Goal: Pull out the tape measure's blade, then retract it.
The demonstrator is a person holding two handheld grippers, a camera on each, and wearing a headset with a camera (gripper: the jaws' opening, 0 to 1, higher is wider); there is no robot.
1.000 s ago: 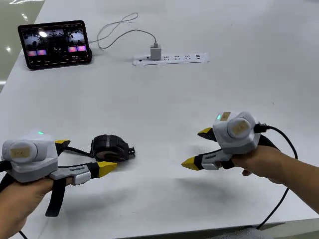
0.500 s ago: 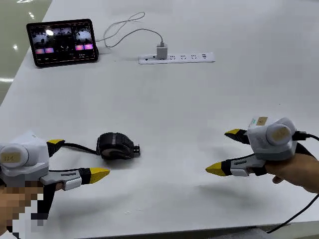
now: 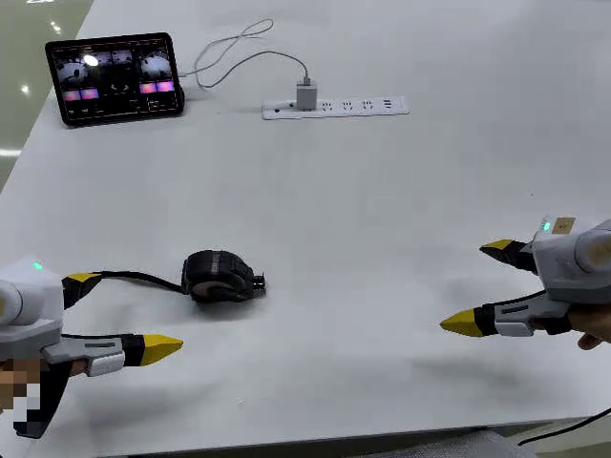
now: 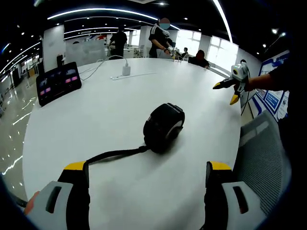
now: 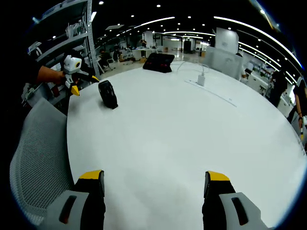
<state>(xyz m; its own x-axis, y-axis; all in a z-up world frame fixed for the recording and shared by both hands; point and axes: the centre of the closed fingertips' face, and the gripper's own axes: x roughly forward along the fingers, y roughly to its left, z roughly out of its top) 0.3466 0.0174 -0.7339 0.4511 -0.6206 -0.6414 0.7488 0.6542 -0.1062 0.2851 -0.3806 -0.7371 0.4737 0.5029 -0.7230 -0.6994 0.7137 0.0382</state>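
One black tape measure (image 3: 220, 277) lies on the white table (image 3: 382, 210), near-left of centre. Its black wrist strap (image 3: 138, 279) trails left, ending just beside the far jaw of the left gripper (image 3: 122, 312); whether strap and jaw touch cannot be told. Two grippers are present. The left gripper sits near-left with its jaws spread wide and nothing between them. The right gripper (image 3: 480, 285), near-right and well apart from the tape measure, is likewise wide open and empty. At the far side stand one tablet (image 3: 116, 78) and one power strip (image 3: 334, 107) carrying one charger (image 3: 305, 95).
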